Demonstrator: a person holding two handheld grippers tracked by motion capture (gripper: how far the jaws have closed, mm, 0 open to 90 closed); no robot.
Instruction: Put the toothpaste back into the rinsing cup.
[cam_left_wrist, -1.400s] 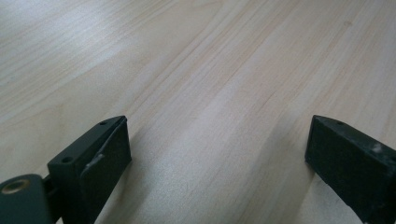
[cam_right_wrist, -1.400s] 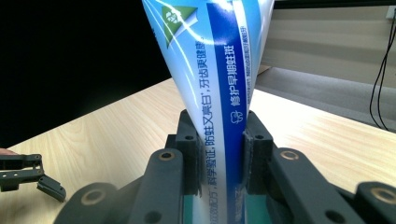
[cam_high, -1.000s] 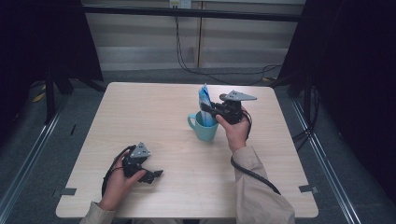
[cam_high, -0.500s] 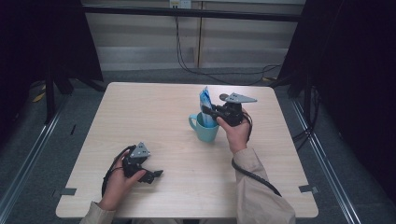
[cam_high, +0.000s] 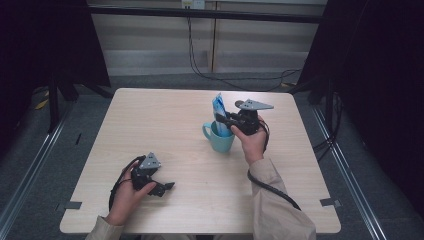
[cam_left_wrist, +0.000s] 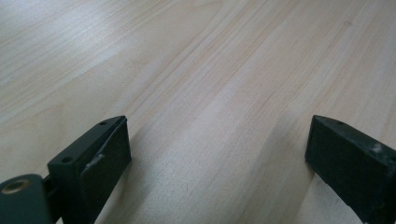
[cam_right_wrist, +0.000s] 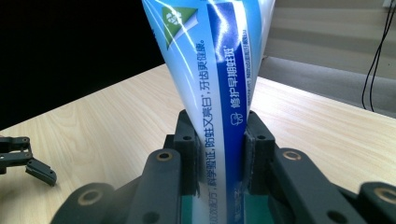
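Table (cam_high: 165, 125) bare under idle left gripper (cam_high: 161, 187), jaws wide, empty. Teal mug (cam_high: 219, 138) directly below right gripper (cam_high: 223, 120), jaws clamped on toothpaste tube (cam_right_wrist: 219, 93) standing in it. Risk: sideways pull tips mug; slick tube slips.

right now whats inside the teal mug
A blue and white toothpaste tube stands upright in the teal mug, its upper part sticking out above the rim. The right gripper is clamped on it. The tube's lower end and the mug's bottom are hidden.
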